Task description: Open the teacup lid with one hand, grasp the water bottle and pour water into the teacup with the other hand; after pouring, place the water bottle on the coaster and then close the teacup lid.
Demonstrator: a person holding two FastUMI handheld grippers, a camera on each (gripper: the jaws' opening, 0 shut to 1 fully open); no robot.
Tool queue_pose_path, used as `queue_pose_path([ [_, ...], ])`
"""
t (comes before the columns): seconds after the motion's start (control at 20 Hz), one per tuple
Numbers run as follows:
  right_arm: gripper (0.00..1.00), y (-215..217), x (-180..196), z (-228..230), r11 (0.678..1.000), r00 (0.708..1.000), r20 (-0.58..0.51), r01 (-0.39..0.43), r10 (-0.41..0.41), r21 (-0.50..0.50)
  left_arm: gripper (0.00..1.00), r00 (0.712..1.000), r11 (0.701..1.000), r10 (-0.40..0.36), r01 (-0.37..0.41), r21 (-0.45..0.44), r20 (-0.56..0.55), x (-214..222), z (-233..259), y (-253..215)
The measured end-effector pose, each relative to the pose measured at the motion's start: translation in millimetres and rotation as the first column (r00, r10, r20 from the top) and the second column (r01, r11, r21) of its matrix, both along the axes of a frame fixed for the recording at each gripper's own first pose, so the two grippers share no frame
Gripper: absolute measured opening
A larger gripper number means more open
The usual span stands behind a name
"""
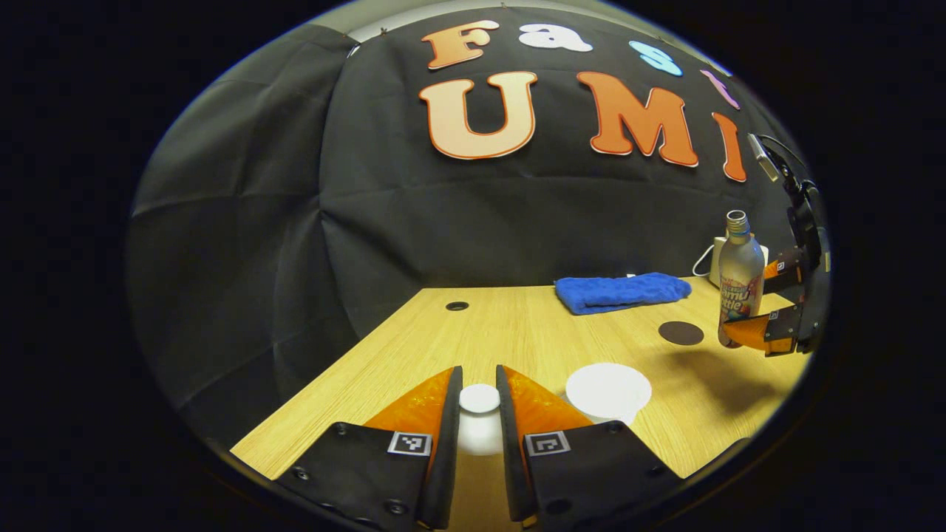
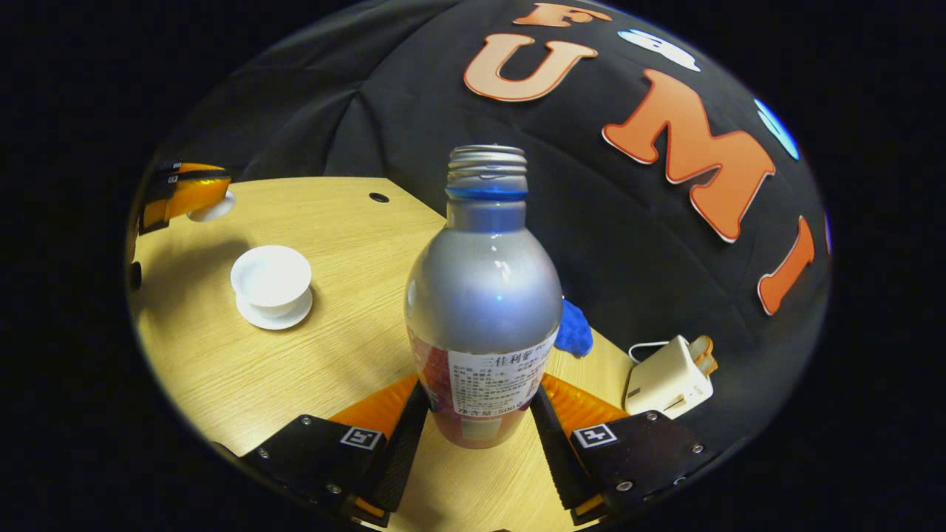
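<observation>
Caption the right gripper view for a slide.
Right tongs grip the silver uncapped water bottle; beyond, the open white teacup sits on the wooden table.

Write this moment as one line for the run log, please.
left tongs: shut on lid, lifted | right tongs: shut on bottle, upright, uncapped | cup: open | coaster: bare

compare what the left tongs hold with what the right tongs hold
The left tongs pinch a small white teacup lid by its knob; the right tongs clamp a tall silver water bottle low on its labelled body. The lid is squat and plain, while the bottle stands upright, uncapped, with a printed label. Both look lifted off the wooden table.
</observation>
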State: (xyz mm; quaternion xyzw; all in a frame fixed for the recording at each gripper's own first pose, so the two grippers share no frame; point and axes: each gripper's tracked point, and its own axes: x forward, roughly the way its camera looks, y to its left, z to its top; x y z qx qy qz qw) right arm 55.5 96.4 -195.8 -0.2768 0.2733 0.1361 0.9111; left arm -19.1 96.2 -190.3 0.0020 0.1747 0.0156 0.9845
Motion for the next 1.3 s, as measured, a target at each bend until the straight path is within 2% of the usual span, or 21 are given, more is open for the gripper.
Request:
queue_pose_path([
  [0.2, 0.78, 9.2, 12.6, 9.1, 0.991, 0.997, 0.029, -0.072, 0.076, -0.112, 0.32, 0.999, 0.999, 0.040, -0.040, 0.016, -0.012, -7.4, -5.4, 22.1],
  [0.4, 0.78, 15.2, 24.2, 16.7, 0.968, 0.989, 0.063, -0.119, 0.136, -0.221, 0.32, 0.998, 0.998, 0.058, -0.058, 0.014, -0.005, -12.2, -2.9, 34.2],
  [0.45, 0.78, 15.2, 24.4, 17.3, 0.961, 0.987, 0.072, -0.122, 0.144, -0.247, 0.27, 0.998, 0.998, 0.064, -0.064, 0.012, -0.006, -12.0, -3.3, 34.6],
  [0.5, 0.78, 14.5, 23.5, 15.3, 0.955, 0.986, 0.071, -0.126, 0.150, -0.268, 0.32, 0.998, 0.998, 0.065, -0.065, 0.010, -0.011, -12.0, -5.5, 33.7],
  [0.55, 0.78, 14.5, 22.6, 13.8, 0.949, 0.986, 0.060, -0.135, 0.158, -0.285, 0.32, 0.998, 0.998, 0.066, -0.066, 0.009, -0.017, -12.8, -6.9, 34.2],
  [0.7, 0.78, 14.8, 23.5, 13.2, 0.920, 0.980, 0.053, -0.159, 0.190, -0.357, 0.32, 0.998, 0.998, 0.062, -0.062, 0.009, -0.022, -12.5, -9.7, 35.4],
  [0.75, 0.78, 14.9, 24.3, 14.4, 0.911, 0.979, 0.057, -0.162, 0.197, -0.379, 0.28, 0.998, 0.998, 0.064, -0.064, 0.006, -0.022, -12.0, -10.5, 35.4],
  [0.8, 0.78, 15.6, 23.4, 15.6, 0.902, 0.976, 0.058, -0.170, 0.209, -0.397, 0.32, 0.997, 0.998, 0.066, -0.066, 0.004, -0.028, -12.9, -13.5, 35.5],
  [0.95, 0.78, 17.0, 21.7, 18.3, 0.873, 0.965, 0.056, -0.207, 0.257, -0.442, 0.32, 0.997, 0.998, 0.064, -0.064, -0.004, -0.037, -14.6, -16.6, 35.9],
  [1.0, 0.82, 16.0, 22.1, 18.3, 0.863, 0.961, 0.056, -0.215, 0.269, -0.457, 0.33, 0.997, 0.998, 0.064, -0.065, -0.004, -0.036, -15.1, -18.6, 36.4],
  [1.05, 0.78, 15.3, 22.2, 18.9, 0.853, 0.959, 0.057, -0.220, 0.279, -0.473, 0.33, 0.997, 0.998, 0.066, -0.066, -0.003, -0.035, -15.7, -18.4, 37.4],
  [1.3, 0.78, 21.2, 20.9, 25.3, 0.791, 0.935, 0.079, -0.244, 0.345, -0.561, 0.32, 0.996, 0.997, 0.077, -0.076, 0.003, -0.034, -20.4, -21.0, 47.7],
])
